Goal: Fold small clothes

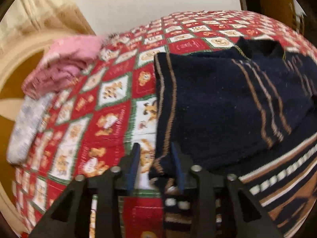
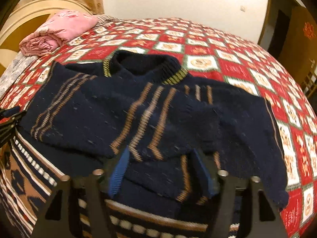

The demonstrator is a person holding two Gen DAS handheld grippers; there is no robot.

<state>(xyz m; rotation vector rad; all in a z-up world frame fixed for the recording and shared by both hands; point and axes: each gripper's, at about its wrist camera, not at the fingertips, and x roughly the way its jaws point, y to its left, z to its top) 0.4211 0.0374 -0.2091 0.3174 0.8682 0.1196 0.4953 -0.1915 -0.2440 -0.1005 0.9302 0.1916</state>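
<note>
A navy knitted sweater (image 2: 150, 107) with tan stripes and a yellow-edged collar lies spread on the red patchwork bedspread (image 2: 227, 59), both sleeves folded across its chest. In the left wrist view my left gripper (image 1: 155, 158) stands open at the sweater's (image 1: 218, 103) left edge, where the striped edge of the folded sleeve hangs loose beside the right finger. My right gripper (image 2: 161, 168) is open wide over the lower middle of the sweater, and a fold of knit lies between its blue pads (image 2: 118, 170) without being pinched. At the far left edge of the right wrist view, the left gripper (image 2: 8, 119) shows again.
A folded pink quilt (image 2: 59, 29) and a grey-white cloth (image 1: 27, 127) lie at the bed's left side by the cream headboard (image 2: 23, 13). A white wall stands behind the bed. A dark doorway (image 2: 281, 31) is at the right. Bare bedspread (image 1: 111, 103) stretches left of the sweater.
</note>
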